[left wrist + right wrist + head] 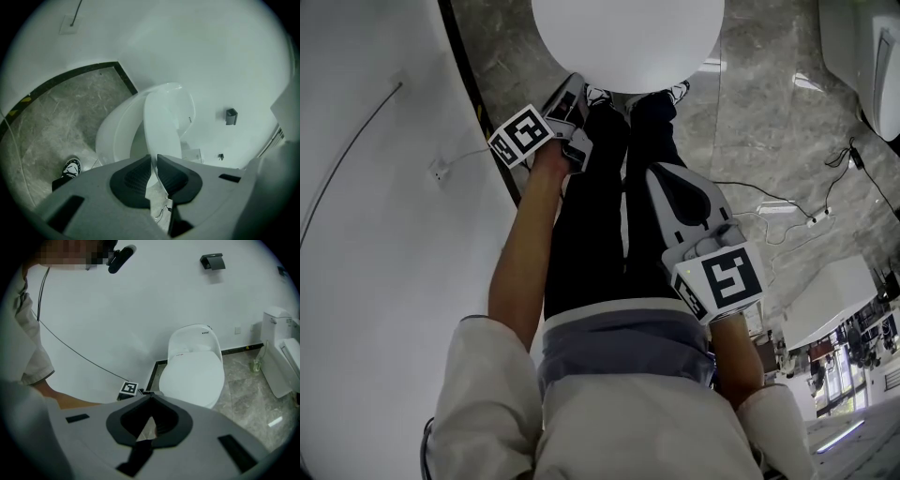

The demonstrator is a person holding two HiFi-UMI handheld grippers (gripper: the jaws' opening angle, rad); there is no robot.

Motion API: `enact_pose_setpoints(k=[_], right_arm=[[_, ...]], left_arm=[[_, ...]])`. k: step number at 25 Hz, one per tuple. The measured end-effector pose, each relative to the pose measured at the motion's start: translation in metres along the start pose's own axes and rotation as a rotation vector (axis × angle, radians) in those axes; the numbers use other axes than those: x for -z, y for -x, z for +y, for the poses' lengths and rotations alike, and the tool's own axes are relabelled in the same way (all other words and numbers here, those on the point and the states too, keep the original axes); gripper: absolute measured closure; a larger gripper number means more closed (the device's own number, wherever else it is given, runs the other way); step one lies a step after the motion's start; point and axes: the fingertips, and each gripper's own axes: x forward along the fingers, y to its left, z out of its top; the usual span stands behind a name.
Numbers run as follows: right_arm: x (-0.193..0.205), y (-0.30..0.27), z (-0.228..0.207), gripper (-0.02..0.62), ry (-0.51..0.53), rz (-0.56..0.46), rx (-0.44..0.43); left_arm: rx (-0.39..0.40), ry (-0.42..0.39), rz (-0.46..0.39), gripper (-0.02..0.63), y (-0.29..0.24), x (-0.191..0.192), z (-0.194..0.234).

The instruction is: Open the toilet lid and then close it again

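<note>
White wall (375,234) crowds the frame's left, so the left tool (577,98) reaches in beside it and is clenched on the front rim of the toilet lid (628,37), top centre and tipped just off the bowl (117,131). Lower right, the right tool (664,178) hangs shut and empty, probably keeping the lid's swing free. Open marble floor (769,112) lies beyond it.

tight on the left: curved white wall (375,234) just beside the left gripper (153,158). raised lid (161,117) standing over the toilet (112,136) bowl. legs (609,187) and shoes (598,95) close against the bowl's front. open marble floor (769,112) to the right, crossed by cables (787,208); second toilet (281,362) well apart beyond.
</note>
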Motion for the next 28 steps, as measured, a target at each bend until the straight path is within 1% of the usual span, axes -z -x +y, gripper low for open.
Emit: enact_pose_setpoints(k=[4,17,24,28], right_arm=[[-0.009,0.001,0.005,0.586,0.023,-0.009,-0.001],[-0.028,0.015,0.020,0.584,0.045,-0.039,0.003],[-0.040,0.023,0.023,0.584,0.053,-0.059,0.013],[-0.047,0.027,0.027,0.584,0.064,-0.066,0.012]], left_arm=[[0.017,0.008,-0.004,0.571,0.005,-0.003,-0.007],[0.070,0.020,-0.022,0.571,0.015,-0.013,-0.040],[0.091,0.014,-0.024,0.571,0.020,-0.019,-0.056],[0.095,0.030,-0.033,0.571,0.022,-0.020,-0.062]])
